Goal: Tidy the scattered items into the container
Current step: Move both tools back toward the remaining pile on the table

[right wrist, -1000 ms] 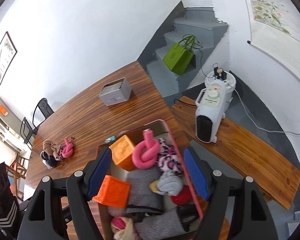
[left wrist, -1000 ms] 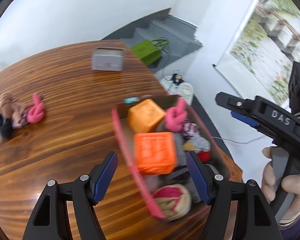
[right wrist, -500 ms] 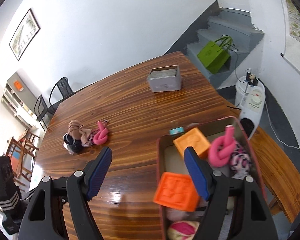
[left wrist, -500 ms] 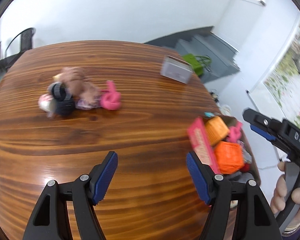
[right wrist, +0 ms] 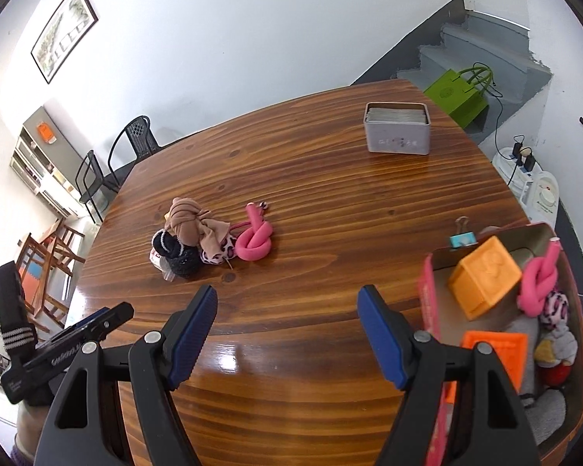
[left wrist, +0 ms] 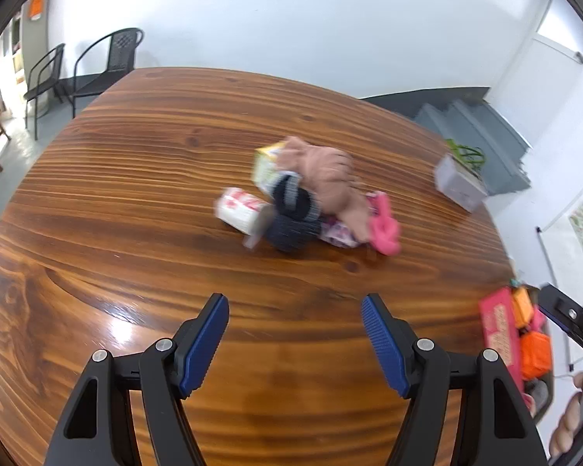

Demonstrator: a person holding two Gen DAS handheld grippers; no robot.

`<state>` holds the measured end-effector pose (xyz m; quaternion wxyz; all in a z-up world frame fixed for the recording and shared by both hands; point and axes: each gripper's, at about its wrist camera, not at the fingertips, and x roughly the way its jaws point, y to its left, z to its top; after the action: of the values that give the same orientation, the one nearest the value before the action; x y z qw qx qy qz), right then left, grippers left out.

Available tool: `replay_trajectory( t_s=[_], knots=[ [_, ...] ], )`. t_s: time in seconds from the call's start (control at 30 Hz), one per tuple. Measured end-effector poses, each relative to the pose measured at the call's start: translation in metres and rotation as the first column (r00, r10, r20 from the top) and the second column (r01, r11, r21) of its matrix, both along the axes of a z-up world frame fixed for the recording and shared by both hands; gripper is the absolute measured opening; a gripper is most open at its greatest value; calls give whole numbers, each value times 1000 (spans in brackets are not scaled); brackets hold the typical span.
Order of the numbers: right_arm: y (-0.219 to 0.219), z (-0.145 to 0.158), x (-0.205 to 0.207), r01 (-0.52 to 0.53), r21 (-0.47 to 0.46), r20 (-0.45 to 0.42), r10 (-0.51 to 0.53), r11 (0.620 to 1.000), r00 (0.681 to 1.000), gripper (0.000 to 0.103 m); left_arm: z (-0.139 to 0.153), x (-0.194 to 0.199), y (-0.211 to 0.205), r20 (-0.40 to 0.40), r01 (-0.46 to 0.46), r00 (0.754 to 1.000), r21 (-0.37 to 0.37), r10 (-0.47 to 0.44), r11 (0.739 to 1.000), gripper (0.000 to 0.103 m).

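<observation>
A small pile lies mid-table: a tan knotted cloth (left wrist: 330, 178) (right wrist: 190, 219), a black scrunchie (left wrist: 293, 213) (right wrist: 178, 256), a pink knotted tube (left wrist: 386, 227) (right wrist: 254, 239), a leopard-print scrunchie (right wrist: 217, 252) and a small white packet (left wrist: 241, 209). The pink-rimmed container (right wrist: 427, 299) (left wrist: 497, 330) sits at the table's right edge, holding orange blocks (right wrist: 484, 281), another pink knot and socks. My left gripper (left wrist: 294, 343) is open and empty, short of the pile. My right gripper (right wrist: 287, 339) is open and empty, left of the container.
A grey tin box (right wrist: 397, 128) (left wrist: 458, 186) stands near the table's far right edge. A blue binder clip (right wrist: 462, 237) lies behind the container. Black chairs (left wrist: 101, 66) stand beyond the far left edge. A white heater (right wrist: 540, 194) and green bag (right wrist: 456, 93) are on the floor.
Both grippers have swung left, away from the container toward the pile. The pile now sits ahead of the left gripper. Both stayed open.
</observation>
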<state>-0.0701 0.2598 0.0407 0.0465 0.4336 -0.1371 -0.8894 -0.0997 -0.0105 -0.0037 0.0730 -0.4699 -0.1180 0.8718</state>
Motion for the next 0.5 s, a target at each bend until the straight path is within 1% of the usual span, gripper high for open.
replay_trajectory(
  t_s=[0.2,0.4,0.5],
  knots=[
    [-28,-10,-25,-18,25,23,17,1000,1000,78,-16,-22,-31,20,-11,1000,4,11,1000,73],
    [-65,-15,-63,-62,40,12,61,997,998,78,-27,-32,-41,29,26,999,-21,-26,999,73],
    [-88,-20,-84,-98,54,5,98,994,995,78,-32,-35,-48,39,32,999,-17,-31,999,73]
  ],
)
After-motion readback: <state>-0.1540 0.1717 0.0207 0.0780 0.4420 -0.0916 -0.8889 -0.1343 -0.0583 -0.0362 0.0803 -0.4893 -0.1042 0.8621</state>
